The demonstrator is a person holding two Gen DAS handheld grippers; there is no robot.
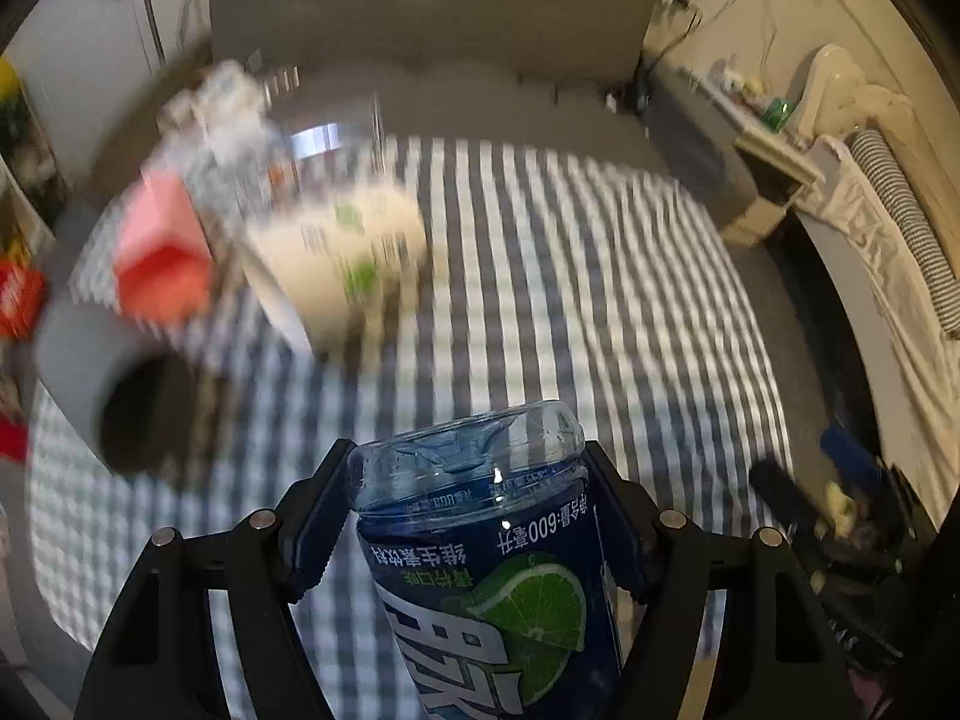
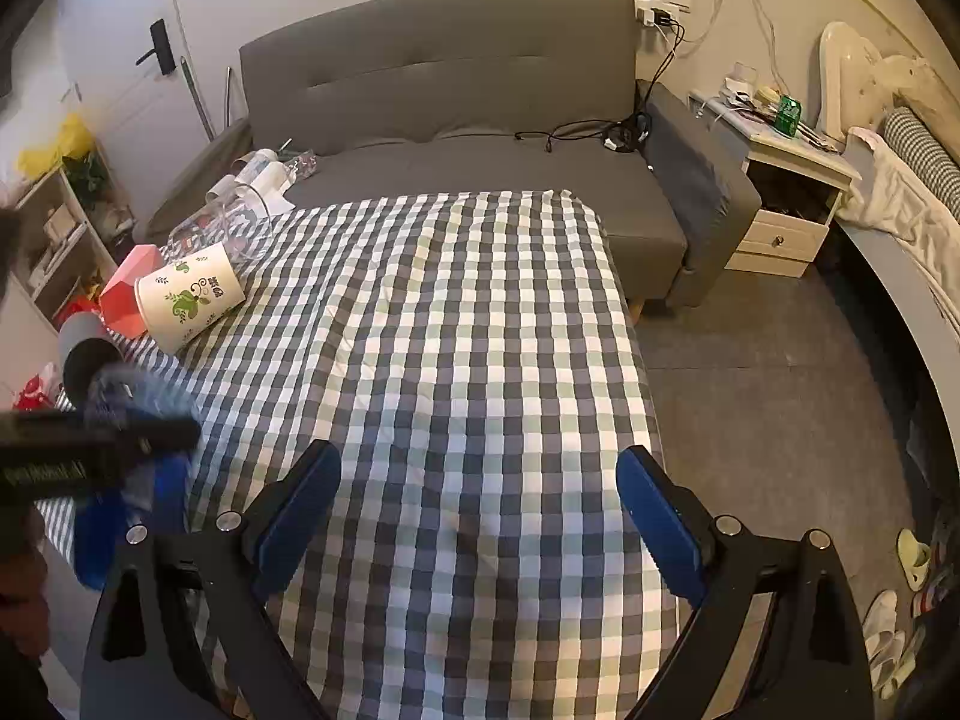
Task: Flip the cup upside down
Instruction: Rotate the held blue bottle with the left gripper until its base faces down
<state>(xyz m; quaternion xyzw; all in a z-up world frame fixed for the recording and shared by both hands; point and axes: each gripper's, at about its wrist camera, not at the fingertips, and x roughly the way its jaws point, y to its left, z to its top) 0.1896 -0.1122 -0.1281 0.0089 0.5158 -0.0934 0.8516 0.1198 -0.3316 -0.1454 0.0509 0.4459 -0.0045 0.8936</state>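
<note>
My left gripper (image 1: 465,516) is shut on a clear blue plastic cup (image 1: 480,540) with a blue lime-print label. The label text reads upside down and the cup's moulded base points away from the camera, above the checked tablecloth (image 1: 570,300). The left wrist view is blurred by motion. In the right wrist view the left gripper (image 2: 138,438) and the blue cup (image 2: 126,510) show blurred at the left edge. My right gripper (image 2: 480,510) is open and empty over the checked cloth (image 2: 450,330).
A white paper cup with green print (image 2: 189,297) lies on its side at the table's left, beside a red box (image 2: 129,291), a grey cup (image 2: 84,354) and a clear jug (image 2: 222,222). A grey sofa (image 2: 450,120) stands behind; a nightstand (image 2: 786,192) at the right.
</note>
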